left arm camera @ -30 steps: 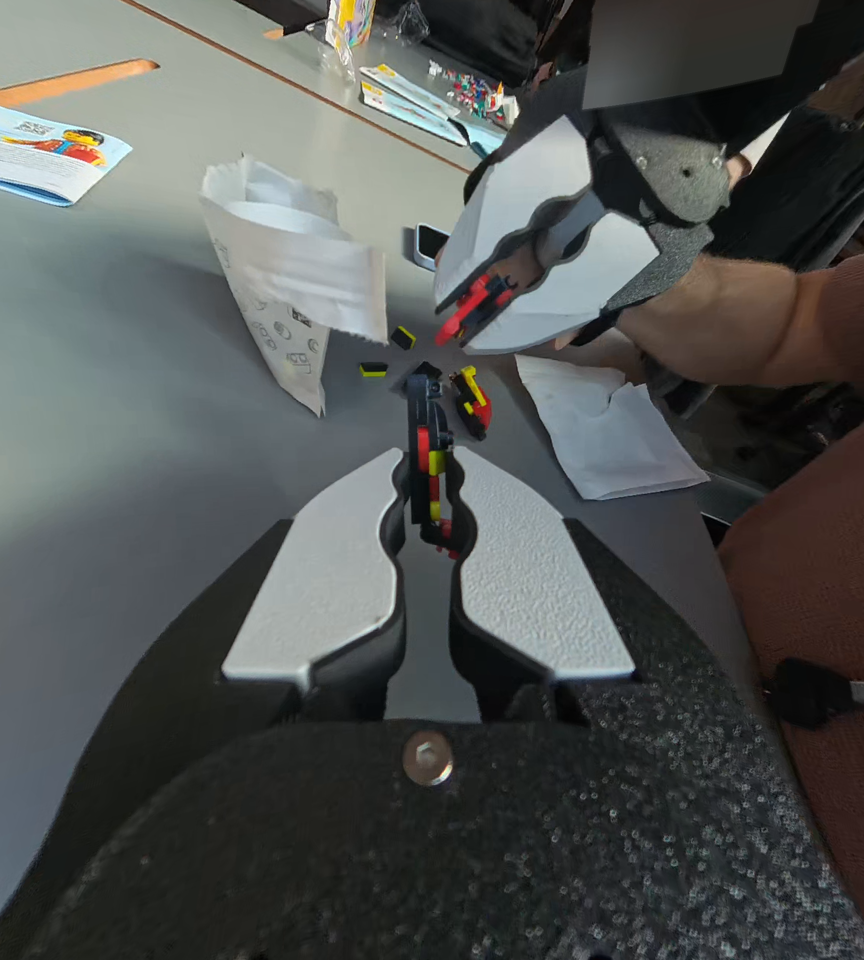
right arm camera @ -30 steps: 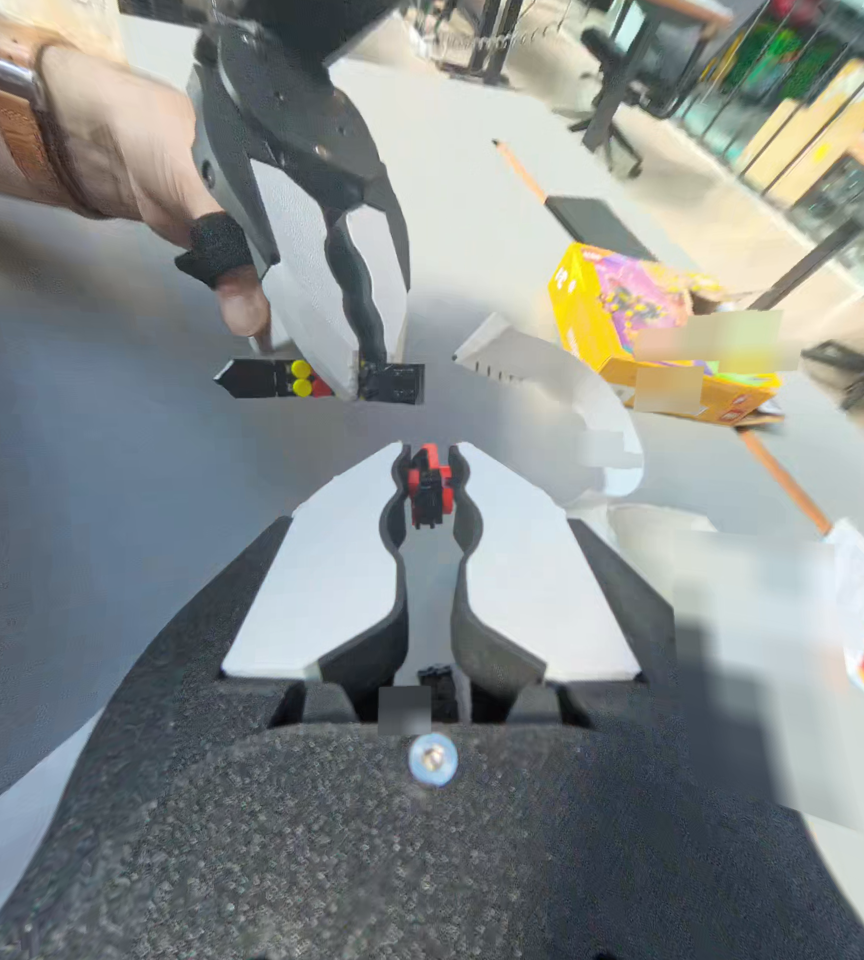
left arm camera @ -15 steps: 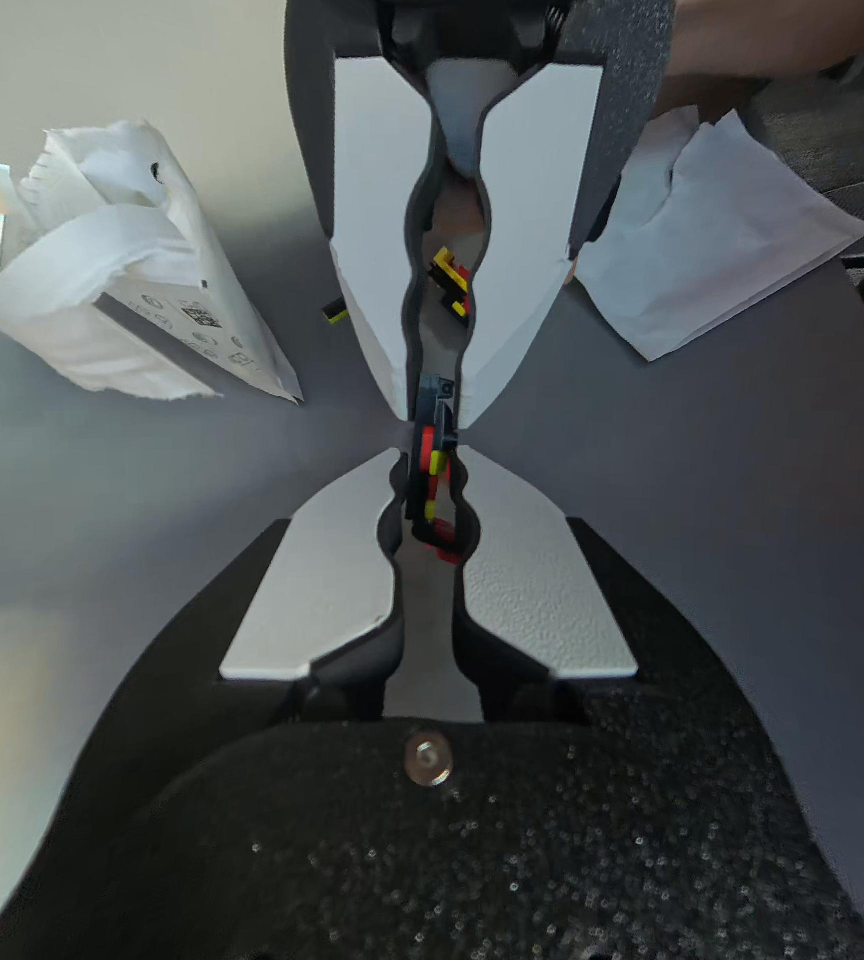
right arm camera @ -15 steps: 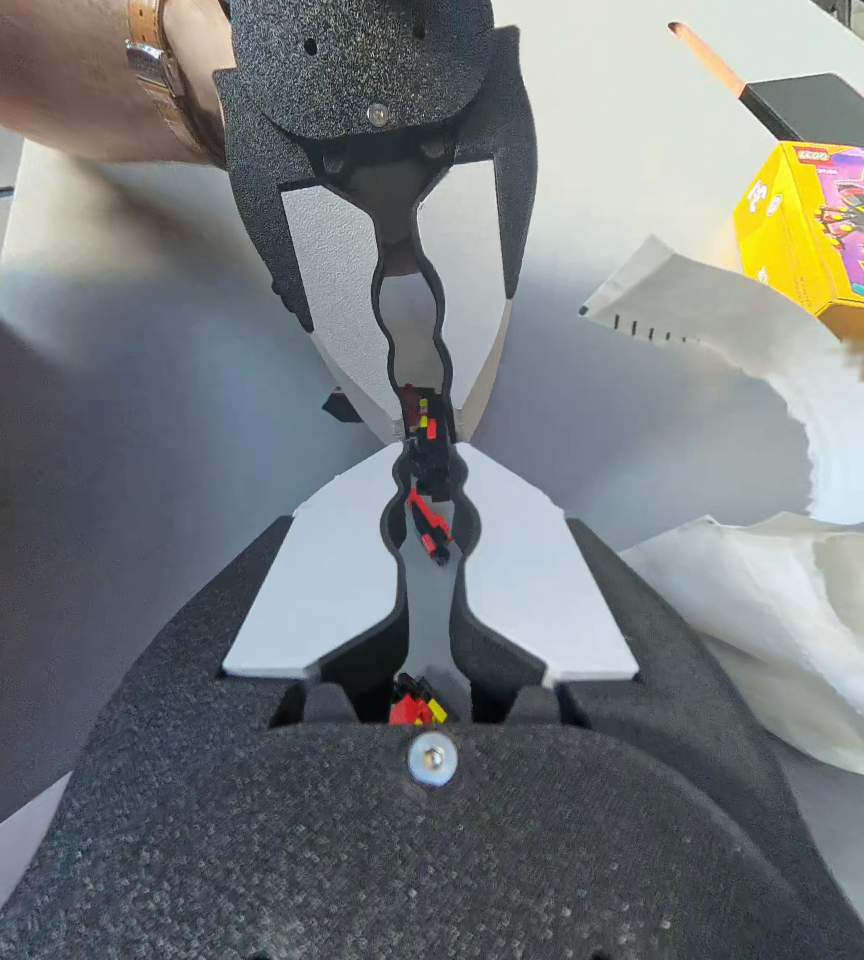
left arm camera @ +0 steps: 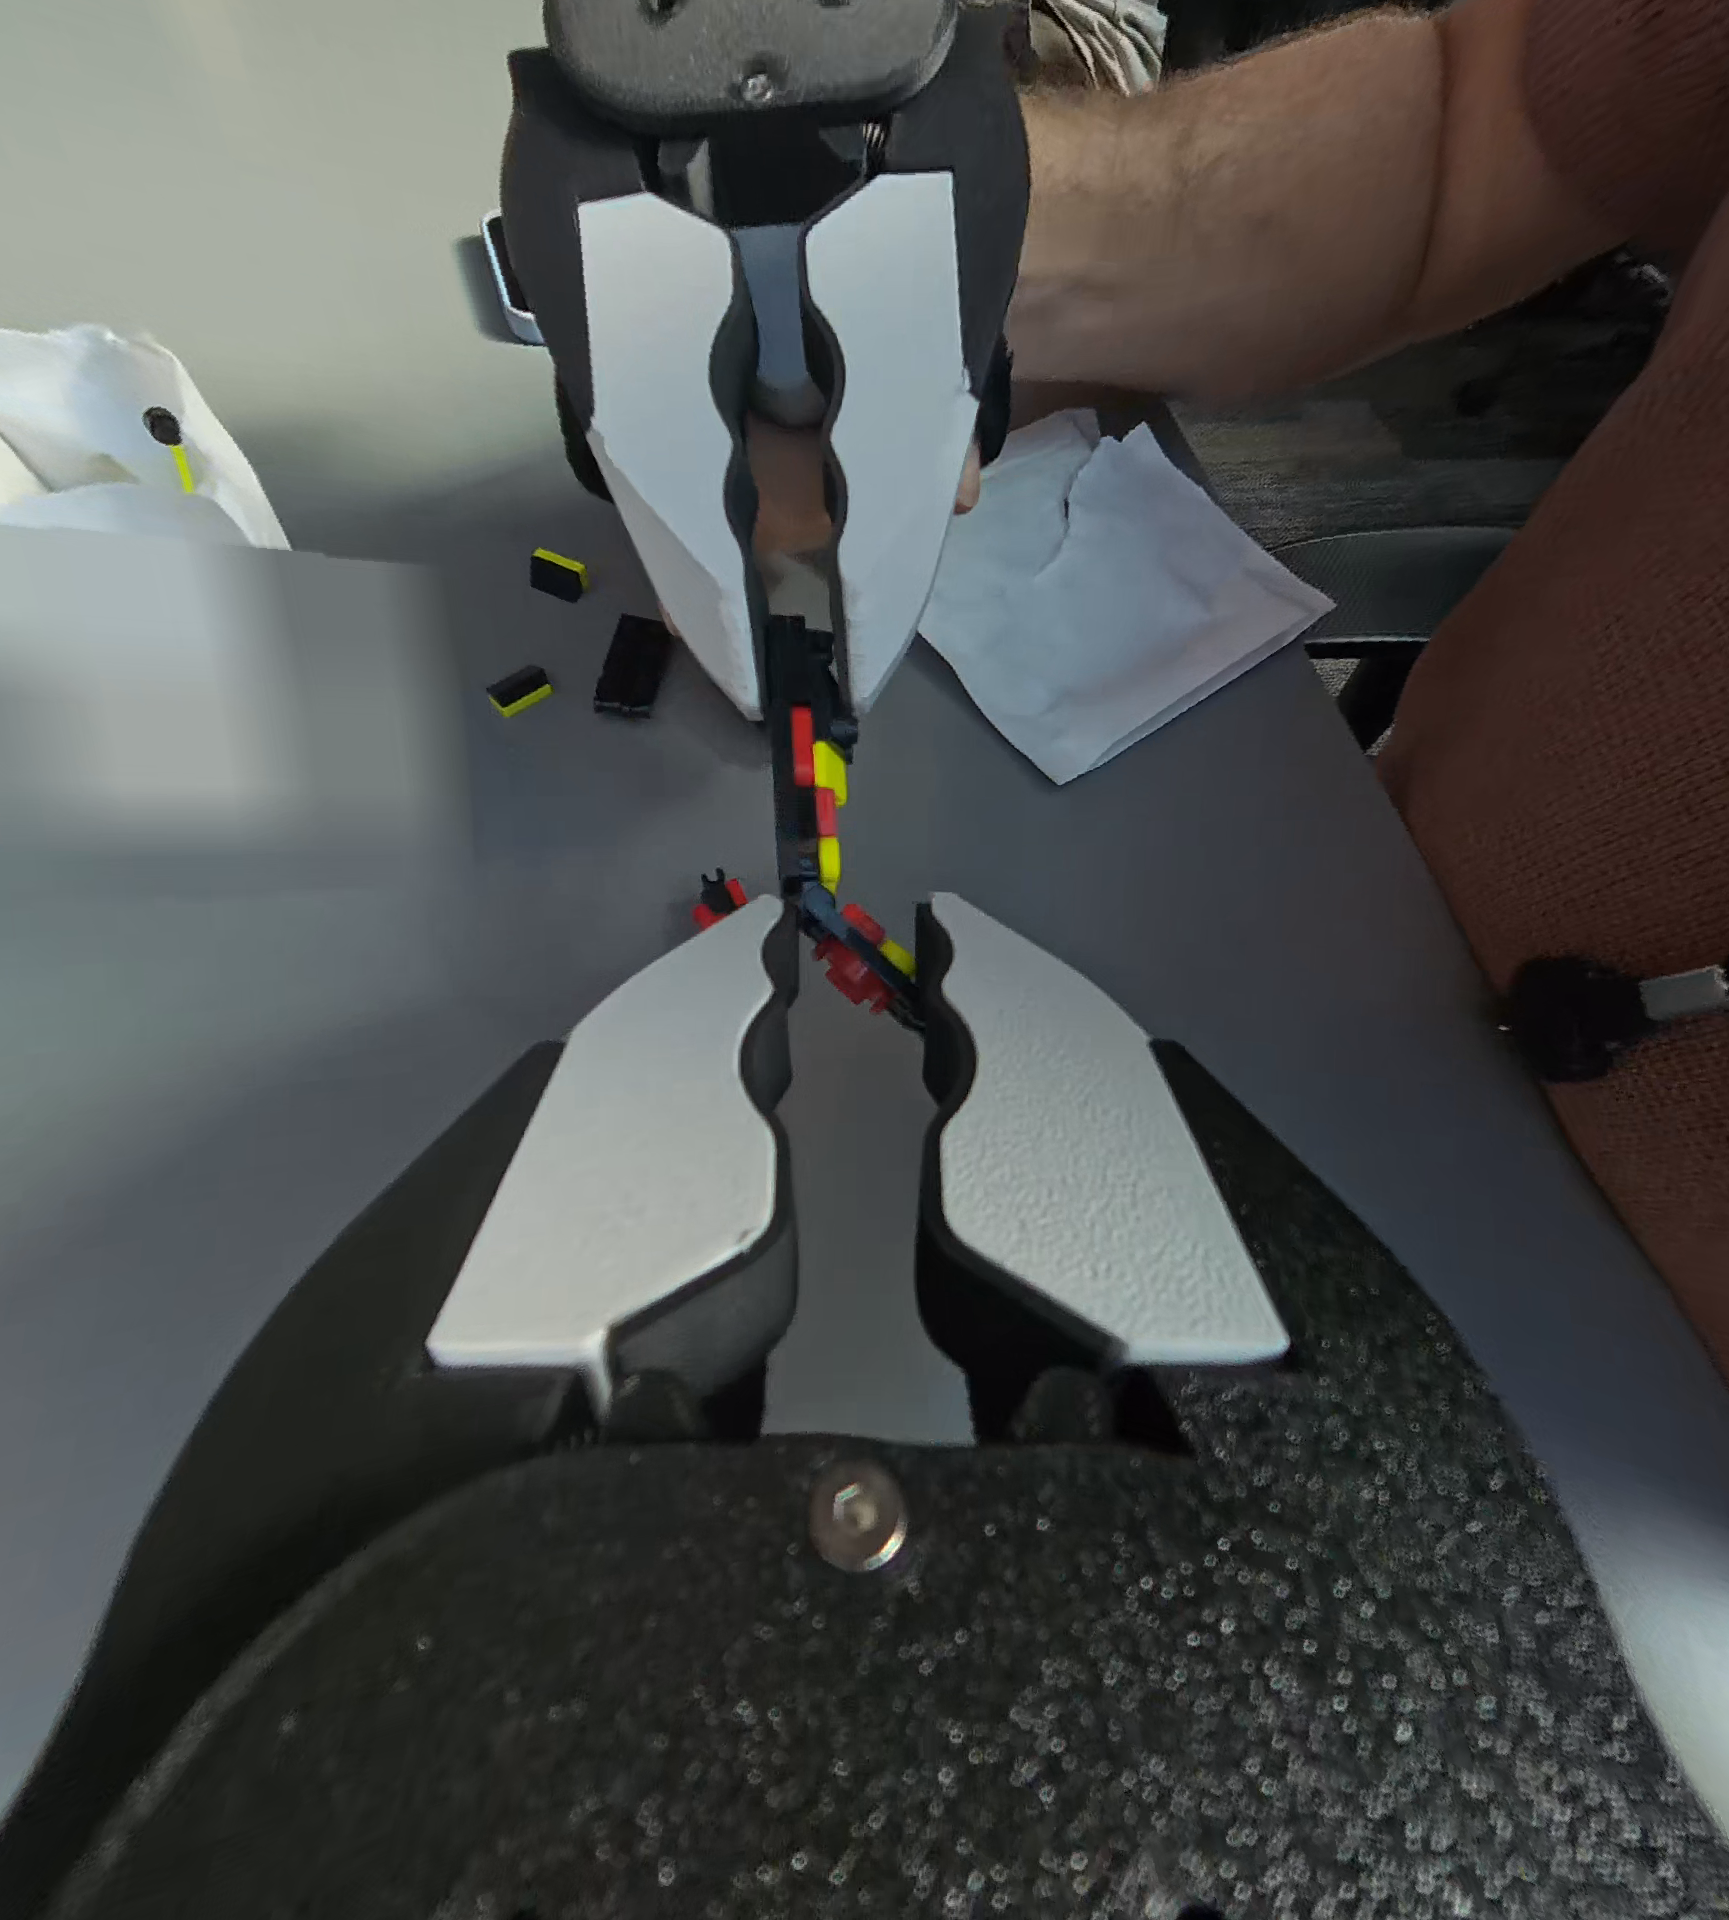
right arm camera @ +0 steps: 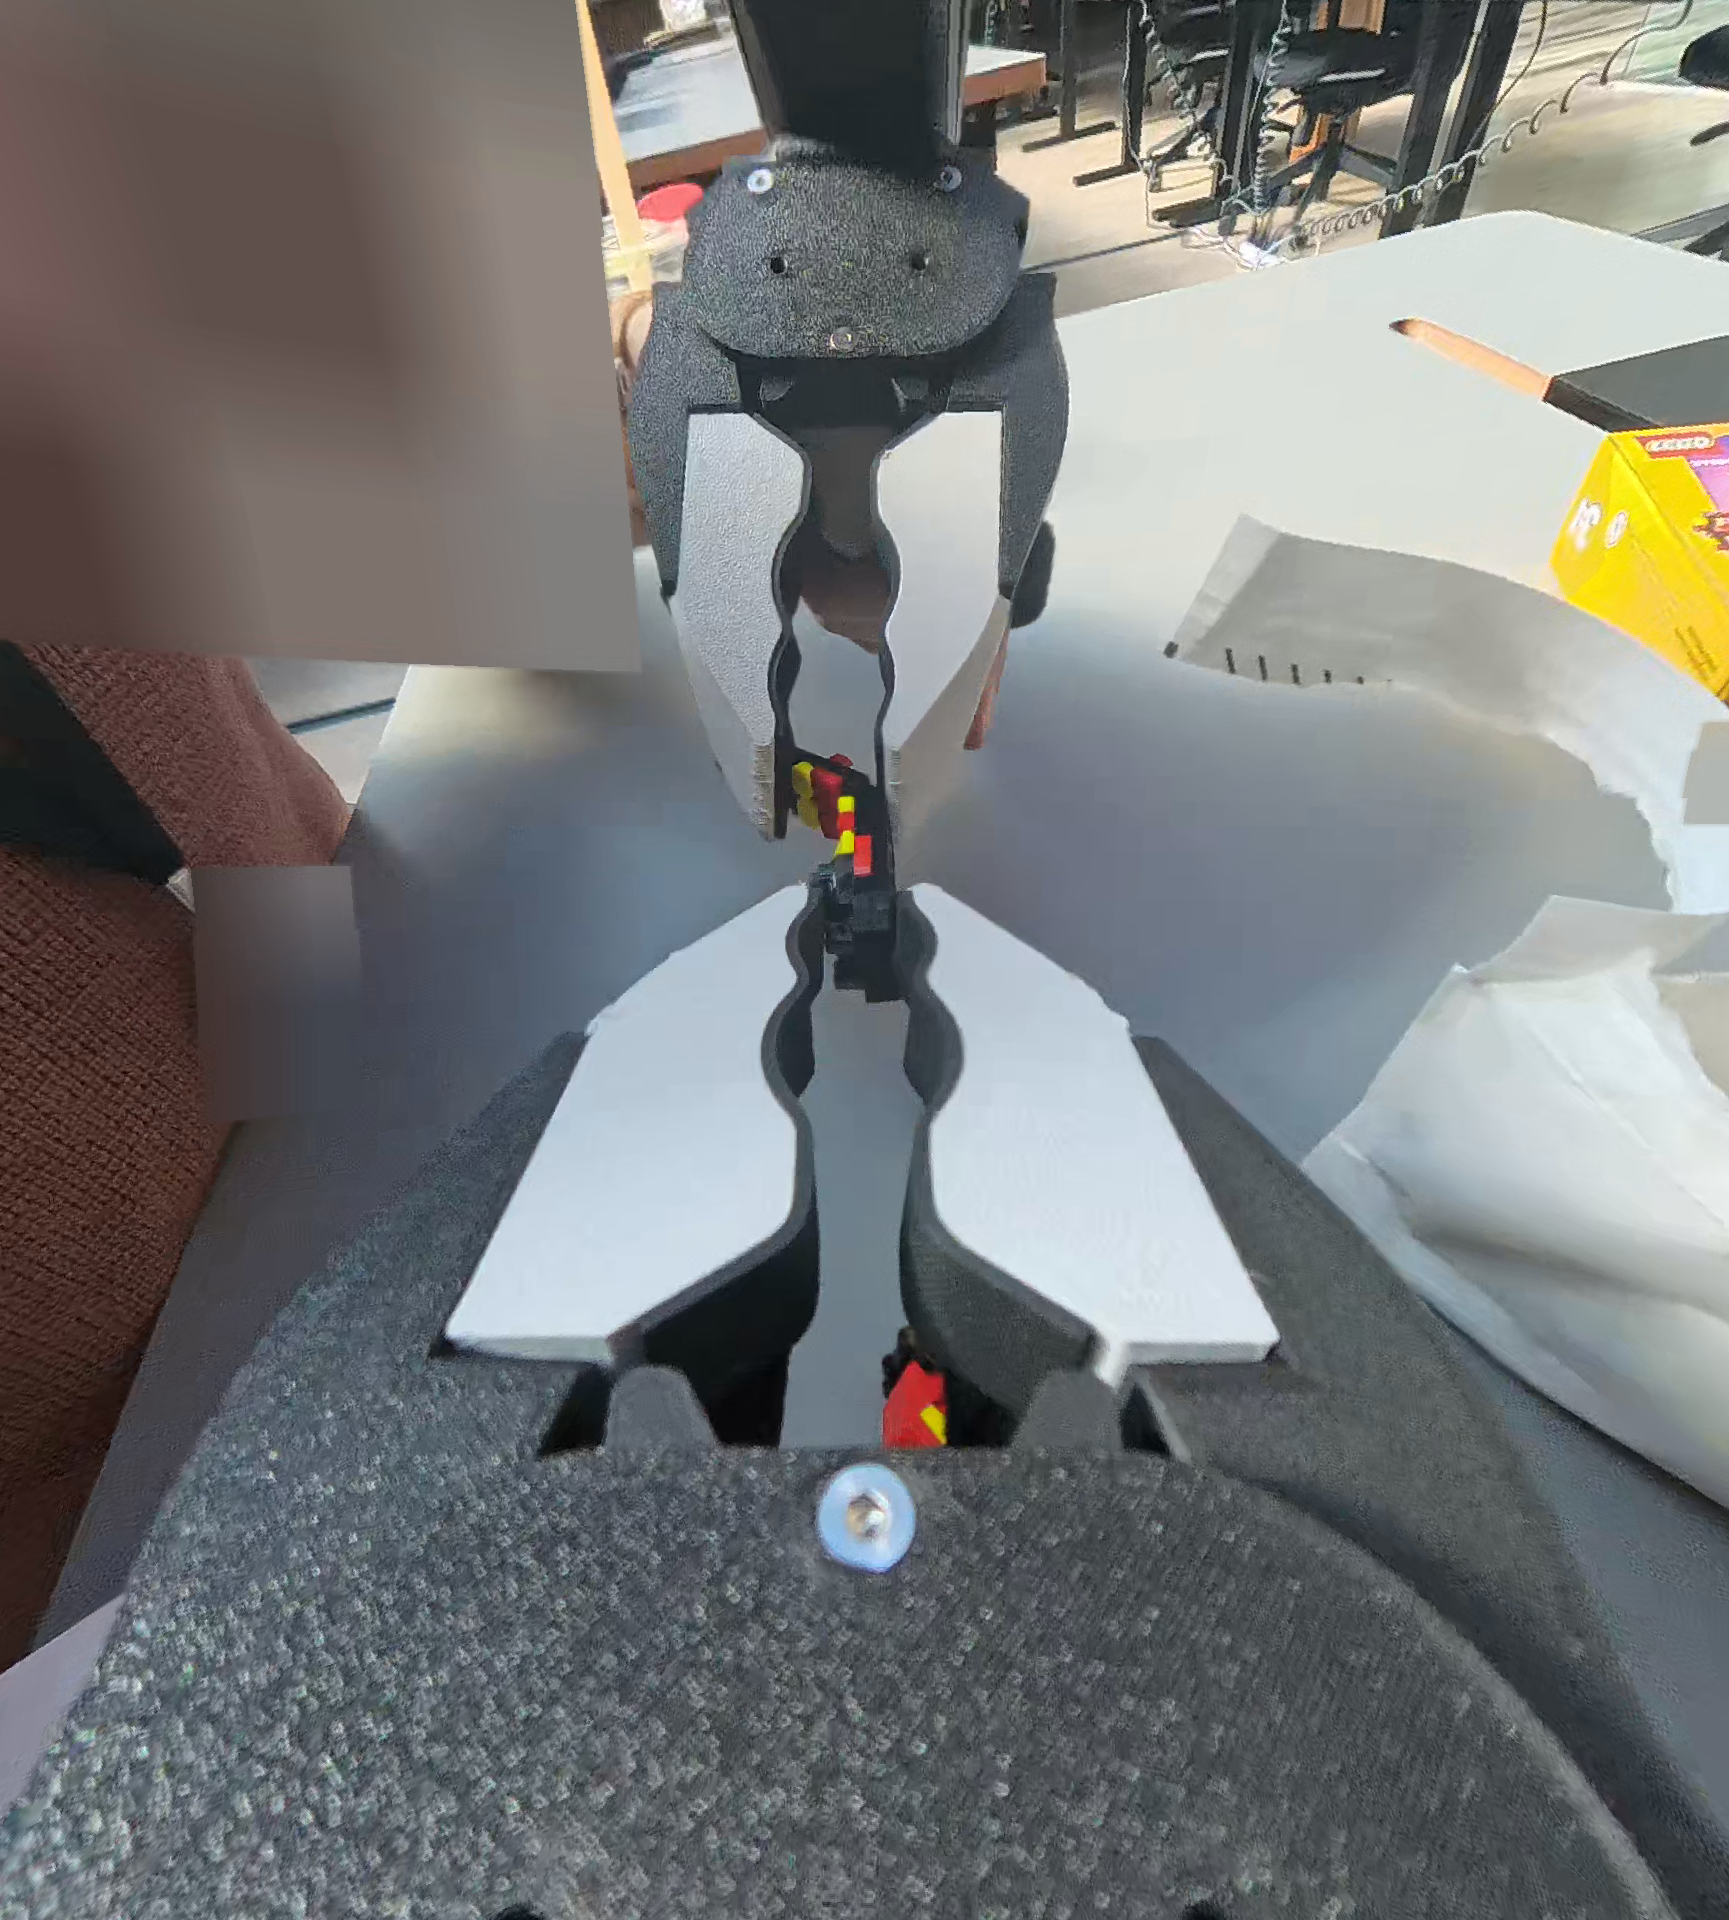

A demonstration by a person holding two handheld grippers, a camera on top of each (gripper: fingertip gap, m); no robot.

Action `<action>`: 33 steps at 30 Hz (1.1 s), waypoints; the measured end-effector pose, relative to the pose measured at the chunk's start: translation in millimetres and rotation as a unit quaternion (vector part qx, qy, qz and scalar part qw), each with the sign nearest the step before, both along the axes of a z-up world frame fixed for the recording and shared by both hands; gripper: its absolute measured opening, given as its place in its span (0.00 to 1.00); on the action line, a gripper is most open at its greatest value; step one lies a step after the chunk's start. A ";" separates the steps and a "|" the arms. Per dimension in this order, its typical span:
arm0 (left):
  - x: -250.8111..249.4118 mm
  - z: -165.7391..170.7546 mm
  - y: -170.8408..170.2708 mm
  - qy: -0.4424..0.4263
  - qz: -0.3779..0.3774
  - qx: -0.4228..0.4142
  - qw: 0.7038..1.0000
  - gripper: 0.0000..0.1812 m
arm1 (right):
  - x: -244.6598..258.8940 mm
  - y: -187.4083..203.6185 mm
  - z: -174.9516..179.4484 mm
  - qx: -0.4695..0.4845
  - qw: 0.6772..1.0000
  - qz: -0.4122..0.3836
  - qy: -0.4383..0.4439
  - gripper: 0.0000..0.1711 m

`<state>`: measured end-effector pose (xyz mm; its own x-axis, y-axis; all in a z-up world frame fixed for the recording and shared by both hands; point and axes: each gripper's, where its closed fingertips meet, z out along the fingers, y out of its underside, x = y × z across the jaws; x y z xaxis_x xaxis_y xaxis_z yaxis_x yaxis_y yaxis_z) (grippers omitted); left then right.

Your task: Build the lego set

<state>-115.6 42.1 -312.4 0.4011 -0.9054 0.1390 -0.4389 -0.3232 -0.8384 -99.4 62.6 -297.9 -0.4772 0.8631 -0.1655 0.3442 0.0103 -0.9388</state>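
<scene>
Nearest in the left wrist view: one left gripper (left arm camera: 852,925), jaws narrowly apart, with the lower red-and-yellow end of the lego assembly (left arm camera: 808,790) lying between the two fingertips; impossible to tell whether pinched or merely bracketed

Just beyond the tips: one slim strip of black, red and yellow bricks, running straight away to the right gripper (left arm camera: 810,696), jaws closed tight on the strip's black far end

Just beside the left fingertip, on the grey table (left arm camera: 1099,883): one small red-and-black piece (left arm camera: 720,899), lying loose

Farther off, left of the right gripper: three loose bricks, namely one black brick (left arm camera: 634,665) and two black-and-yellow bricks (left arm camera: 519,689) (left arm camera: 559,574), all apart from each other

Farther still: one crumpled white paper bag (left arm camera: 81,447) at the left, one flat white paper bag (left arm camera: 1120,592) at the right, and one bare forearm (left arm camera: 1255,208) behind the right gripper

From the right wrist view, near to far: one red-and-yellow piece (right arm camera: 914,1403) on the table under the gripper body; black end of the assembly clamped at the two near fingertips; coloured end between the left gripper's tips, gap narrow; two white bags at the right; one yellow box (right arm camera: 1712,551) behind them; one flat black object (right arm camera: 1691,384) beyond that
</scene>
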 end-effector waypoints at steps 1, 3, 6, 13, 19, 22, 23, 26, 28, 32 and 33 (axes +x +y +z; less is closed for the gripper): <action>0.0 0.7 -0.6 -0.009 -0.006 -0.011 1.000 0.11 | 0.8 0.1 -1.6 -0.019 1.000 0.008 -0.013 0.08; -0.8 -3.2 0.1 -0.007 -0.005 -0.030 1.000 0.11 | -0.7 11.7 -0.5 -0.010 1.000 -0.023 -0.019 0.13; 1.0 -6.5 0.7 0.033 -0.007 -0.019 0.999 0.10 | -2.2 4.9 1.0 0.031 0.999 -0.024 -0.036 0.28; 9.0 9.8 0.3 0.009 -0.025 -0.006 1.000 0.08 | -14.1 -17.4 -9.0 0.086 0.996 0.008 -0.031 0.07; 9.1 41.1 -2.6 -0.182 -0.025 0.009 0.983 0.07 | -15.0 -23.7 18.7 -0.001 0.999 0.010 0.041 0.07; 11.0 46.6 -4.6 -0.214 -0.015 0.033 0.976 0.07 | -12.6 -26.4 25.1 -0.041 0.998 0.013 0.050 0.07; 10.9 47.4 -3.9 -0.217 -0.010 0.040 0.975 0.06 | -12.7 -26.0 26.2 -0.046 0.998 0.008 0.050 0.07; 9.6 57.0 2.1 -0.229 0.021 0.093 0.969 0.06 | -13.3 -21.5 36.8 -0.103 0.993 -0.005 0.055 0.07; 5.9 68.0 8.9 -0.272 0.059 0.123 0.952 0.06 | -16.4 -15.6 47.6 -0.157 0.984 -0.033 0.077 0.07; 3.7 84.4 19.2 -0.352 0.140 0.162 0.911 0.06 | -21.3 1.4 75.9 -0.267 0.951 -0.087 0.126 0.06; 3.9 88.6 19.1 -0.365 0.149 0.165 0.904 0.05 | -21.6 1.9 81.7 -0.265 0.951 -0.092 0.133 0.06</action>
